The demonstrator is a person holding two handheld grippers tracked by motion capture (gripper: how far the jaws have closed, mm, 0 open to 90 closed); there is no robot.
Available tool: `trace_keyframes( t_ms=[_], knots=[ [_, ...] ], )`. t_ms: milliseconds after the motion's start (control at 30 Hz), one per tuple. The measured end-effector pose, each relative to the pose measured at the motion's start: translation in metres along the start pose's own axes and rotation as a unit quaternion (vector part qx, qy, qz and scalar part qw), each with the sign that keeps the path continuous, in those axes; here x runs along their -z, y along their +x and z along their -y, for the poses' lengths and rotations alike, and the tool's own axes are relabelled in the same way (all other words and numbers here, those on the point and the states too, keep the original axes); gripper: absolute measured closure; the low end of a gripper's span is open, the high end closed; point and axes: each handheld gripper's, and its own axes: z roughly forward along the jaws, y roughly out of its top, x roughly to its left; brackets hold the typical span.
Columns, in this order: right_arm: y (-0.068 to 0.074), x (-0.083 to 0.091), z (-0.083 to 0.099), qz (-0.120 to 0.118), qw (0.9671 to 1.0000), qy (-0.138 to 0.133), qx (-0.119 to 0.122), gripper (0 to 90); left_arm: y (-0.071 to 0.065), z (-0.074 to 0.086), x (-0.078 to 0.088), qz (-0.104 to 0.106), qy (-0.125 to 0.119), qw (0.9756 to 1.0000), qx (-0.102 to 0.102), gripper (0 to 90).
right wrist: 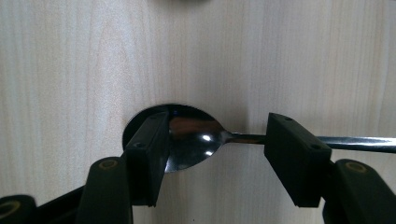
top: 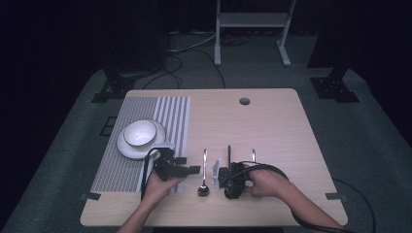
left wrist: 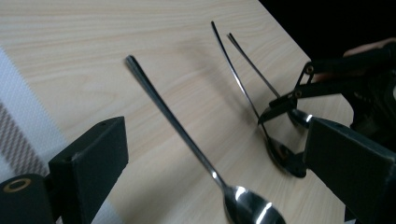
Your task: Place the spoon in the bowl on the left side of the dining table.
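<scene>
My right gripper [right wrist: 212,154] sits low over the table with its jaws apart, straddling a spoon [right wrist: 196,140]: one pad lies against the bowl's edge, the other stands off past the neck, nothing clamped yet. My left gripper [left wrist: 210,182] hangs wide apart and empty above a second spoon [left wrist: 187,140] lying just beside the first. In the high view that nearer spoon [top: 204,174] lies handle-away between the two grippers, and a third slim utensil [top: 253,155] shows beyond the right hand [top: 265,182]. Risk, as I judge it: closing across the curved bowl rather than the handle could squirt the spoon sideways into its neighbours, since polished metal on smooth wood will slide. The left gripper is close enough to get in the way. The table [top: 272,121] is pale wood-grain with a cable hole; a striped mat [top: 145,111] on its left carries a white bowl [top: 139,132] on a plate [top: 127,148]. Room is dark, grey carpet, cables and a white frame behind.
</scene>
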Motion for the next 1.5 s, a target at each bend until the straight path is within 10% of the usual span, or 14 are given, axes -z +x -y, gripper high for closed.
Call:
trace_keyframes(
  t_ms=[467,700,967,1500],
  knots=[
    [0.011,0.001,0.003,0.037,0.9992,-0.01,0.015,41.4,-0.018,-0.026,-0.073,0.008,0.082,0.9965,0.015,16.1],
    [0.014,0.001,0.006,0.045,0.9985,-0.023,0.018,41.5,-0.014,-0.04,-0.092,0.026,0.077,0.9956,0.047,37.9],
    [0.016,0.001,0.01,0.051,0.9977,-0.039,0.021,43.2,-0.015,-0.045,-0.105,0.032,0.083,0.9959,0.018,76.9],
    [0.021,0.002,0.019,0.069,0.9947,-0.067,0.036,44.5,-0.011,-0.044,-0.103,0.091,0.055,0.9932,0.048,84.4]
  ],
)
